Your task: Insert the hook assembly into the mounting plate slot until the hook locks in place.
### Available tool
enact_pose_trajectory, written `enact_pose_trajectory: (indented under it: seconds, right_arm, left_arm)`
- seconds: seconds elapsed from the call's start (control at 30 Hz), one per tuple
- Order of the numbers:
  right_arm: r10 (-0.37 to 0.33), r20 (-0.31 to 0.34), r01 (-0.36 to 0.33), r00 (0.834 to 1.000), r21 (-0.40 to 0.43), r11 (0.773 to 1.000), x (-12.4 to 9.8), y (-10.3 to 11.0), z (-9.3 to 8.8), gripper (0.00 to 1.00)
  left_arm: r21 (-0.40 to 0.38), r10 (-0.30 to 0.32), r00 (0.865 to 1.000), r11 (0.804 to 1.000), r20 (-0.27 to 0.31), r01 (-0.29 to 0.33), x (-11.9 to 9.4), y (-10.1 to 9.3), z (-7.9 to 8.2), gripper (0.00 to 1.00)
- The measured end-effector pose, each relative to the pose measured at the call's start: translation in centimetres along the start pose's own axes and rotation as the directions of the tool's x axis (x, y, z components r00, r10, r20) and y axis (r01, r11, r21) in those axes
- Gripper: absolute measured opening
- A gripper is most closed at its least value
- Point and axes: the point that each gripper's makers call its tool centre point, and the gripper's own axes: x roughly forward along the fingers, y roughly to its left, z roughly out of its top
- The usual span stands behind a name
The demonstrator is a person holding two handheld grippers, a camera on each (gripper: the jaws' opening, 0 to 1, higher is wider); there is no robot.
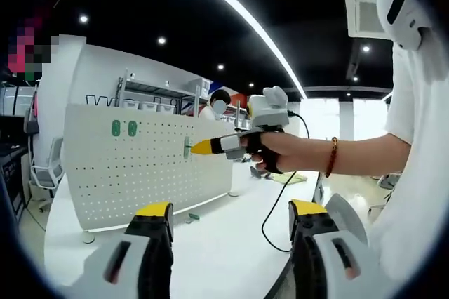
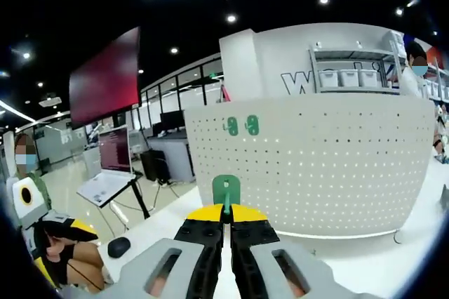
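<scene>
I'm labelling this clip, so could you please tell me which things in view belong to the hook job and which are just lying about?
Job:
- green hook, clamped in the right gripper
- white pegboard
- two green hooks already on the pegboard
- left gripper, open

Lying about:
- computer mouse
- laptop
- shelf bins

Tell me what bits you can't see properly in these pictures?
- Right gripper view: the green hook stands in front of the pegboard; its lower end is hidden between the shut right gripper tips.
- Left gripper view: the hook's tip at the board is too small to judge.
- Left gripper view: the left gripper bodies are cut off by the bottom edge.
</scene>
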Motion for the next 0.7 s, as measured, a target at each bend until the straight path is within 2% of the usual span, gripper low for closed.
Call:
enact_pose_trajectory:
  seconds: [0.23, 0.3, 0.37, 0.63, 0.7]
  right_arm:
    - [-0.046, 0.019, 0.046, 0.999, -0.013, 0.999, 1.3, -1.3, 2.0, 0.01]
    - [-0.053, 0.022, 0.054, 0.998, -0.017, 0.998, 1.6, -1.5, 2.4, 0.01]
    - [-0.082, 0.03, 0.082, 0.996, -0.024, 0.996, 2.0, -2.3, 3.0, 0.01]
    - [-0.12, 0.039, 0.121, 0.992, -0.017, 0.993, 3.5, -3.4, 3.9, 0.01]
    - [-0.133, 0.045, 0.133, 0.99, 0.008, 0.991, 3.9, -3.7, 4.2, 0.01]
  left_arm:
    - [0.017, 0.015, 1.0, 1.0, -0.006, -0.015, 0.0, 0.4, -0.2, 0.75]
    - [0.014, 0.019, 1.0, 1.0, 0.01, -0.019, 0.0, 0.4, 0.0, 0.75]
    - [0.006, 0.016, 1.0, 1.0, 0.008, -0.016, 0.1, 0.4, -0.1, 0.75]
    - [0.007, 0.029, 0.999, 1.0, 0.021, -0.029, 0.3, 0.9, 0.1, 0.81]
    - [-0.008, 0.03, 0.998, 1.0, 0.05, -0.029, 0.3, 1.1, 0.4, 0.83]
